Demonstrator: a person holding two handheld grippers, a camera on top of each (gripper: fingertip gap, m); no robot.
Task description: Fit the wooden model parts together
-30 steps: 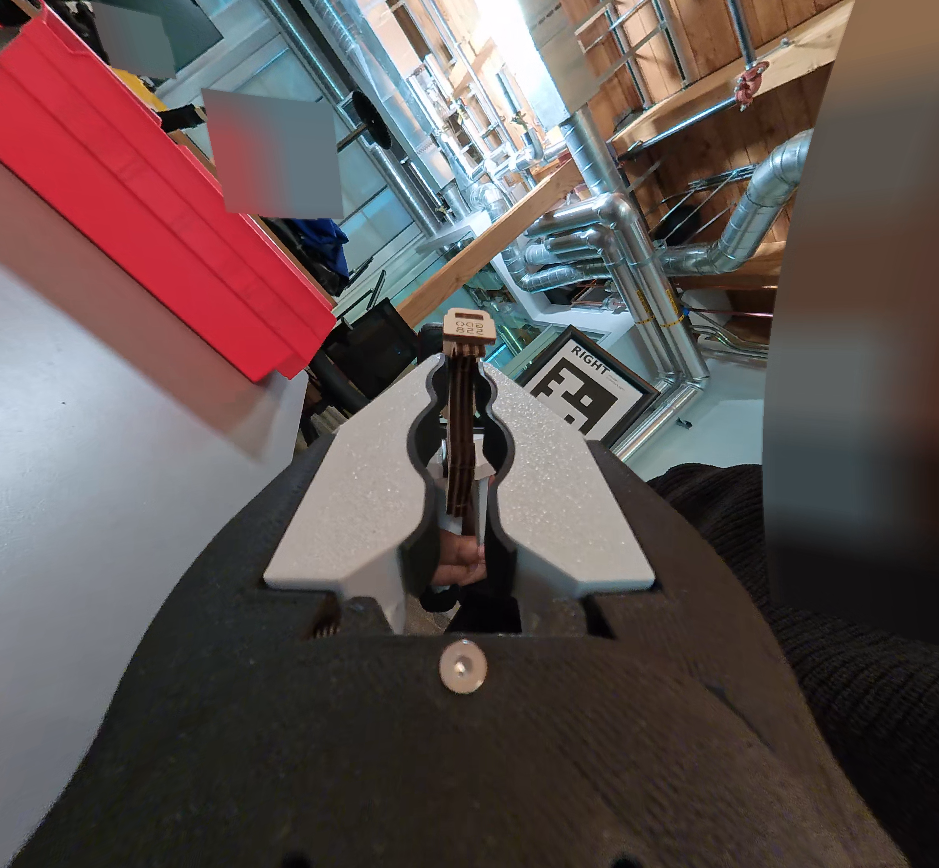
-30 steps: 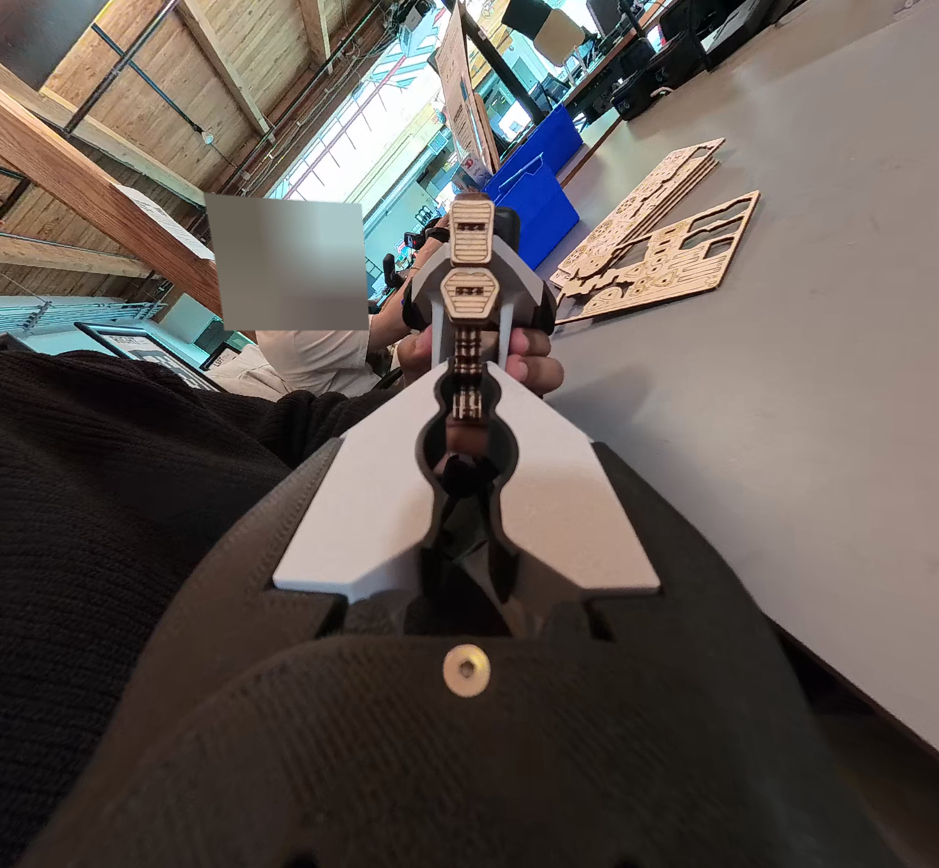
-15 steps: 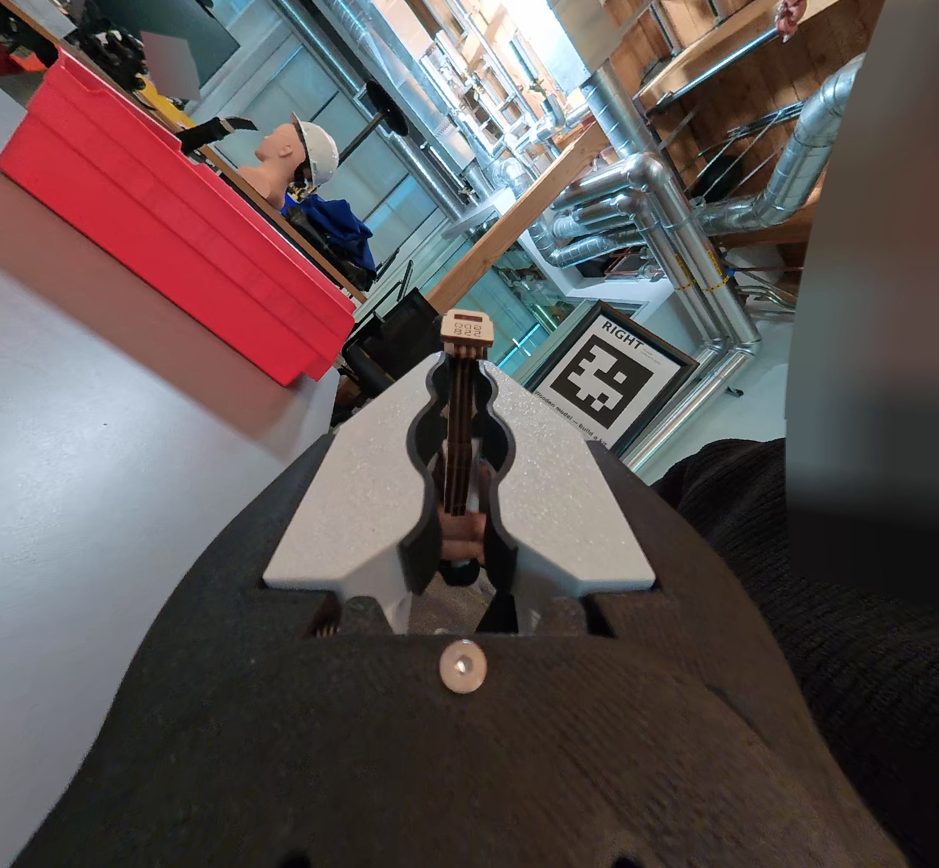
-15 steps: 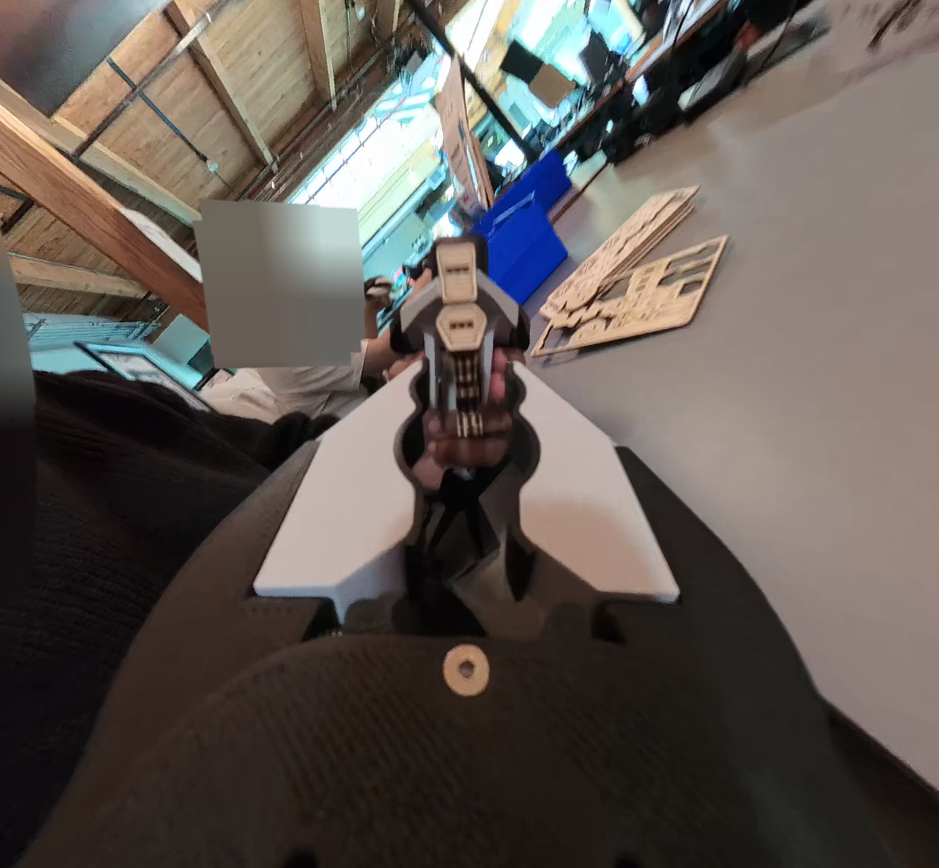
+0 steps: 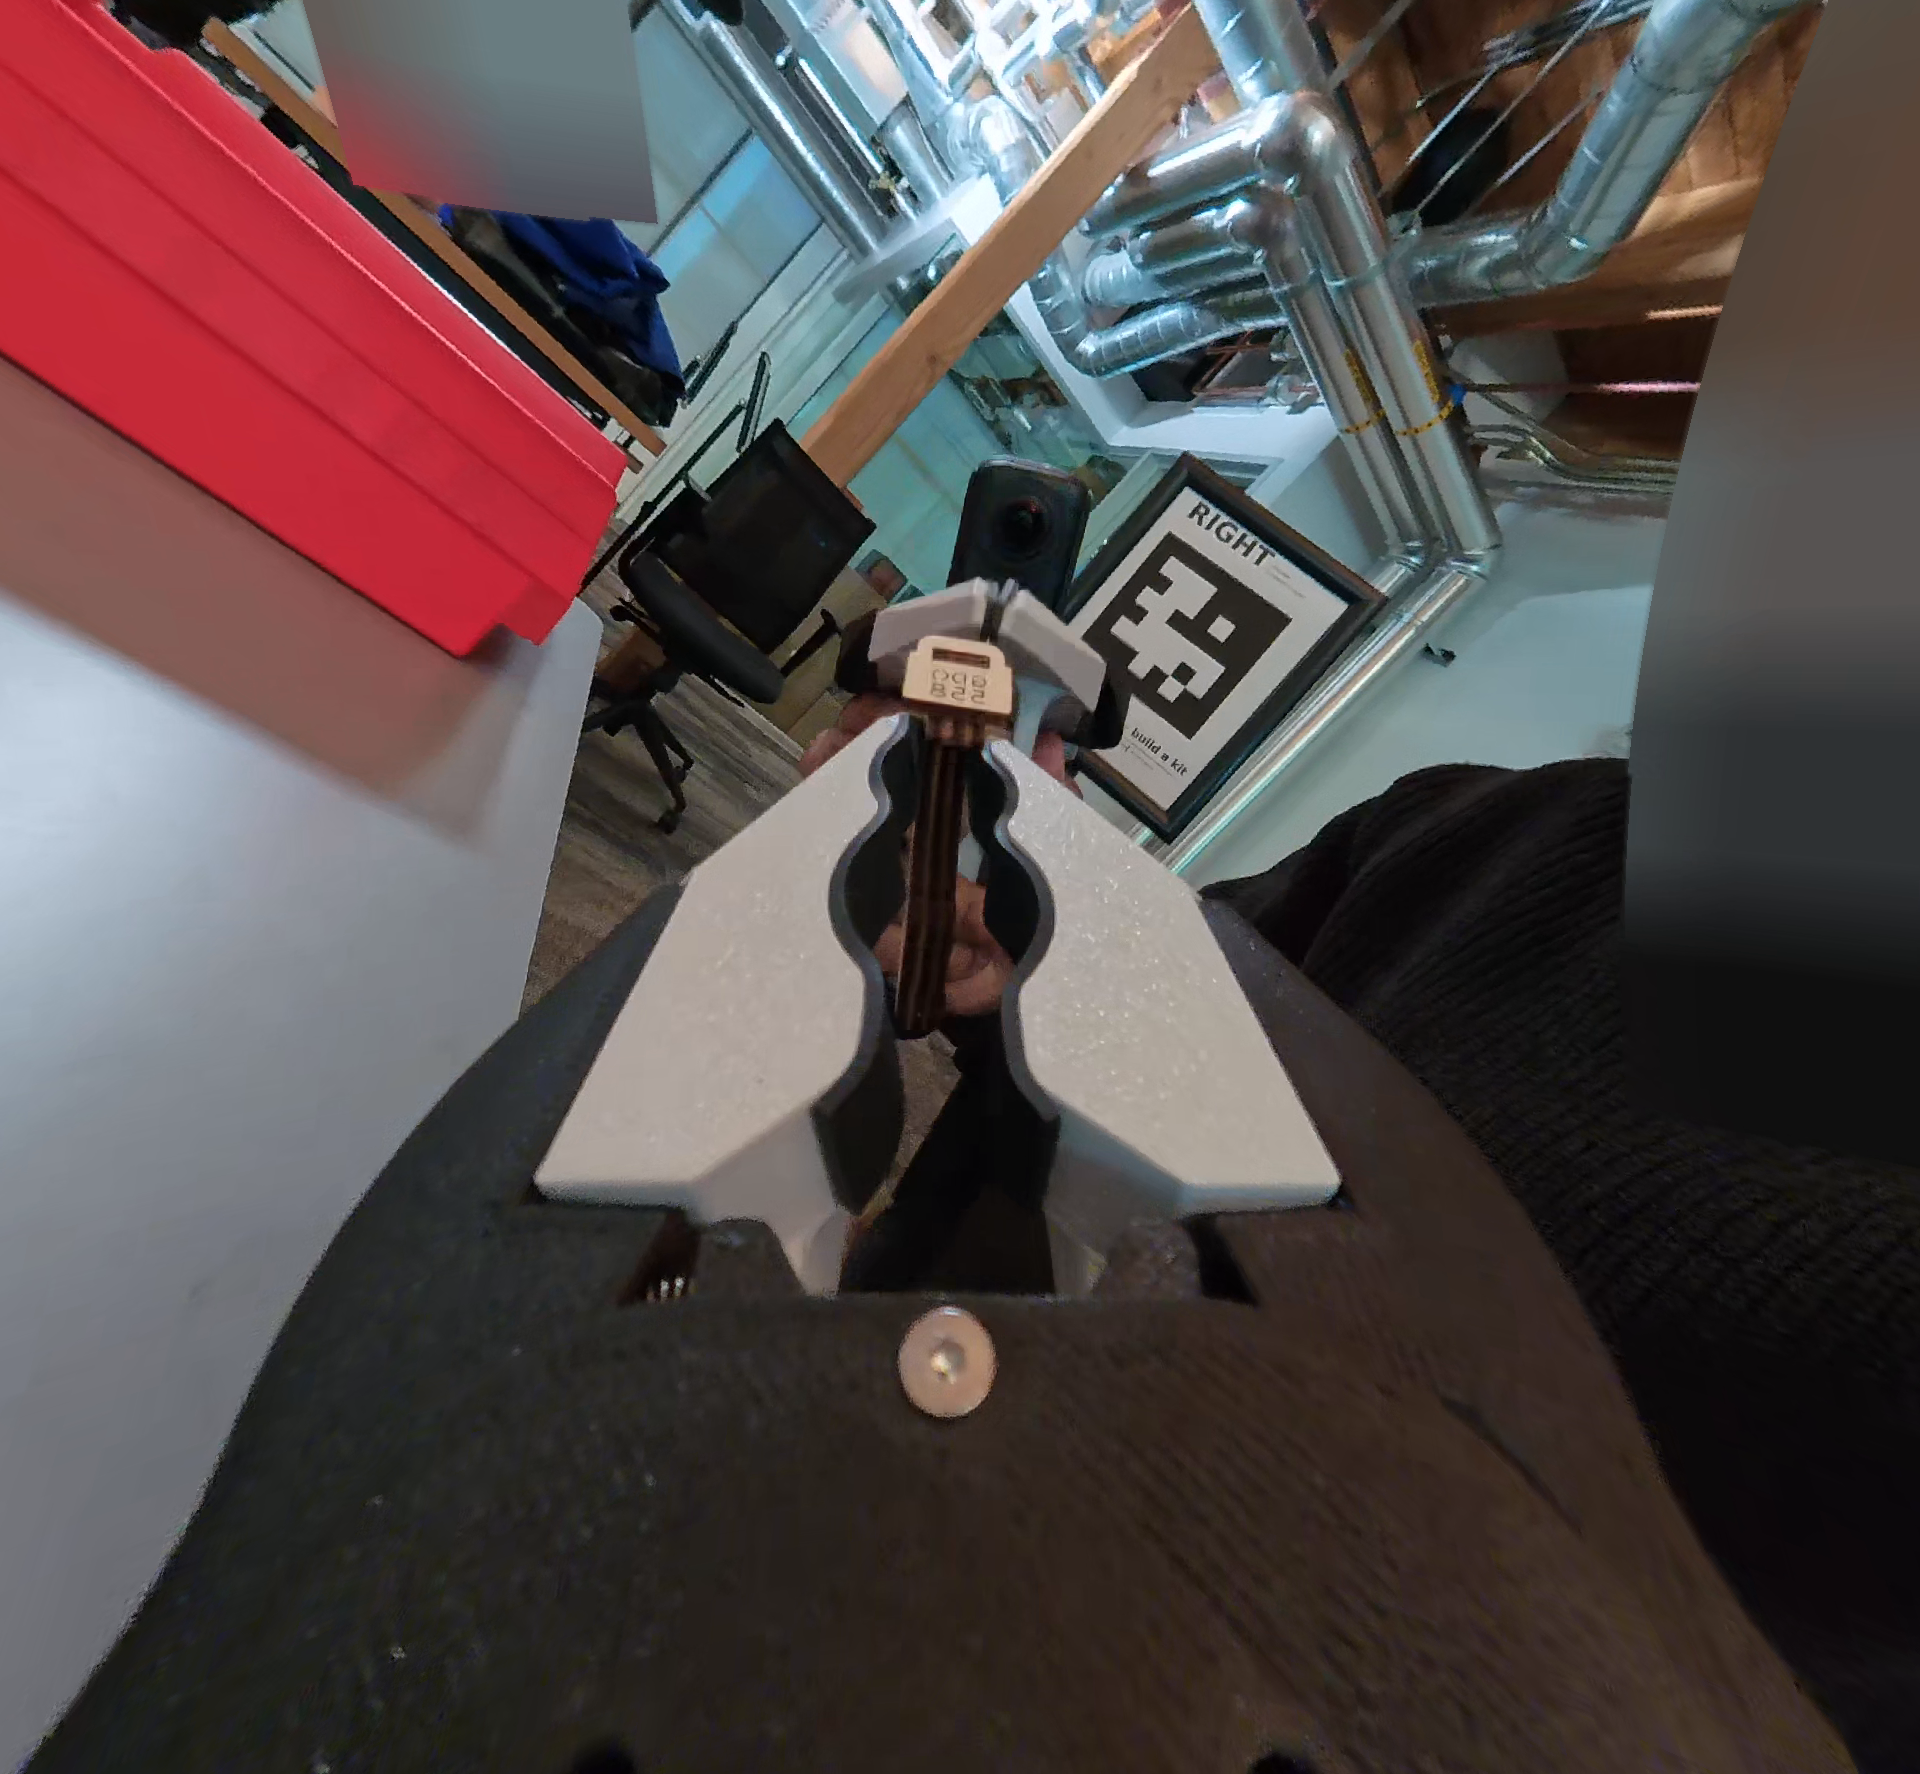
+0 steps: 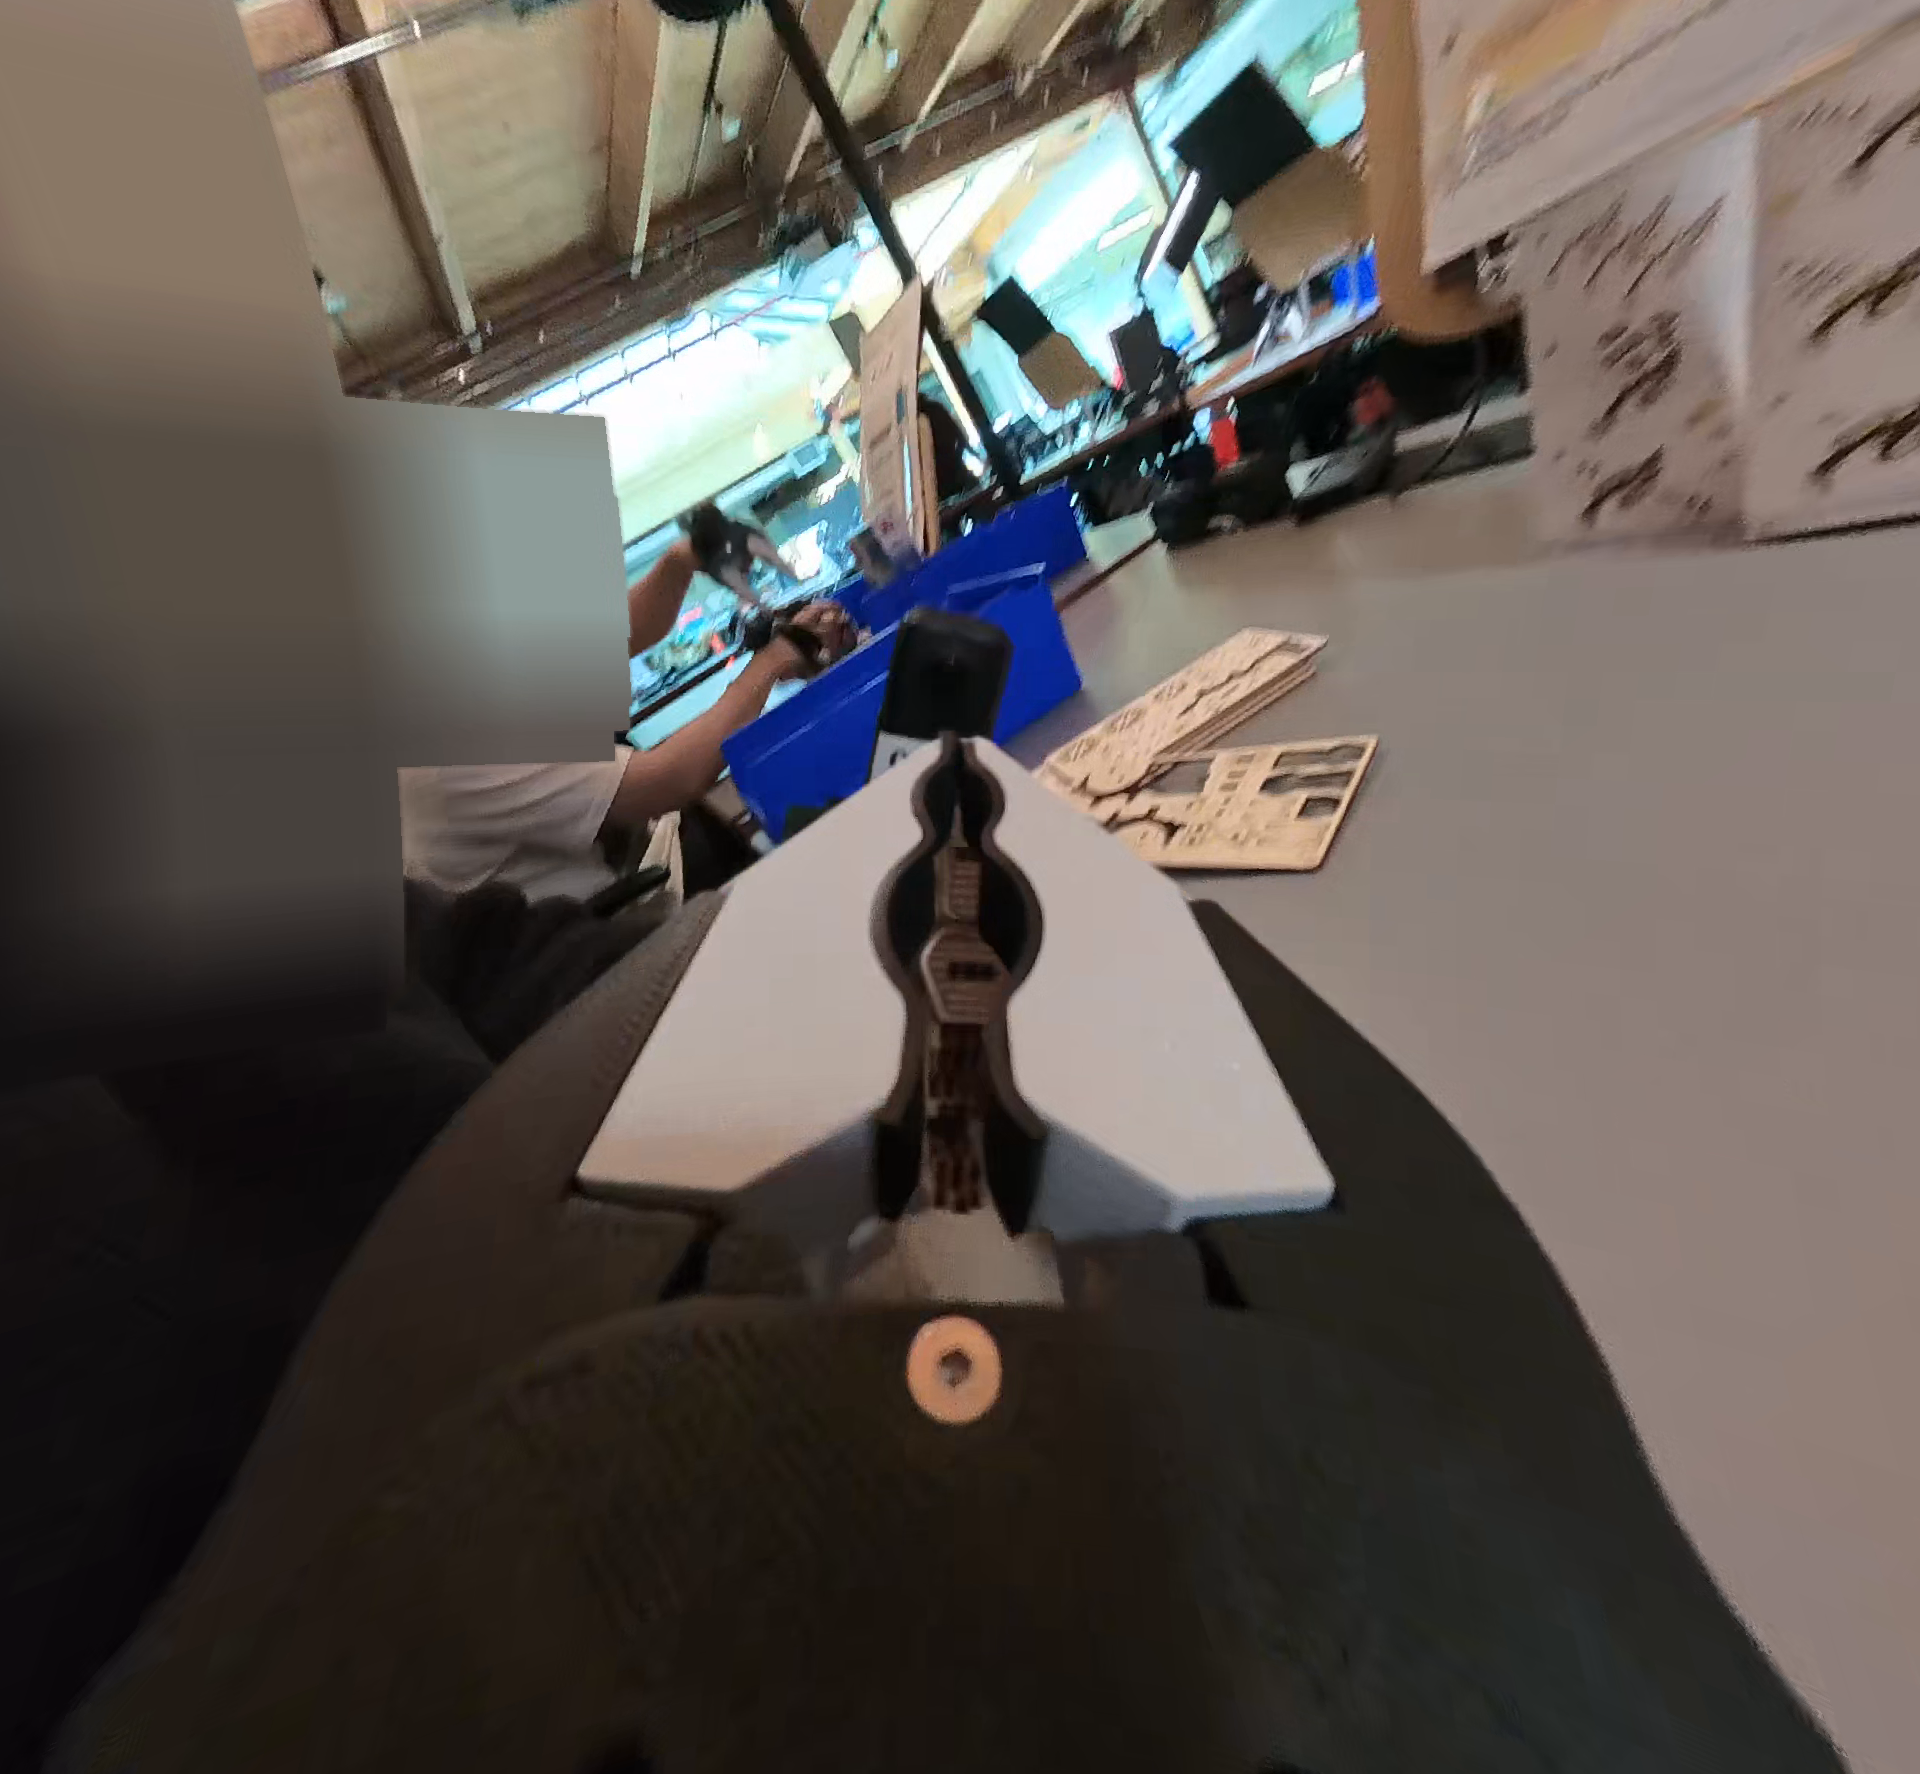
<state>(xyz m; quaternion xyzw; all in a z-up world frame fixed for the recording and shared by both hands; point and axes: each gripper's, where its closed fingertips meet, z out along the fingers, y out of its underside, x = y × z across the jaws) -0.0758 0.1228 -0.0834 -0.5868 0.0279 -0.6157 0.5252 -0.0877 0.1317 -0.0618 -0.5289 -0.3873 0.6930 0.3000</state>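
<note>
My left gripper (image 5: 940,742) is shut on a thin layered wooden part (image 5: 933,883) that stands on edge between the fingers. Its pale engraved head (image 5: 956,685) pokes out past the tips. My right gripper shows just behind that head in the left wrist view (image 5: 987,628), tips together and pointing back at me. In the blurred right wrist view my right gripper (image 6: 951,758) is shut on a wooden part with a pale six-sided head (image 6: 961,981), lying deep in the gap. The left gripper's black camera (image 6: 945,685) shows beyond the tips. Where the parts meet is hidden.
Flat sheets of cut wooden parts (image 6: 1226,810) lie on the grey table (image 6: 1610,945) to the right. Blue bins (image 6: 935,675) and a seated person's arm (image 6: 717,716) lie behind. A red bin (image 5: 260,290) sits on the table at left, a framed marker board (image 5: 1205,654) behind. The tips of both grippers are at nearly the same place.
The two grippers have closed in tip to tip. The right gripper now shows just behind the wooden head in the left view. In the right view the wooden part lies deeper between the fingers.
</note>
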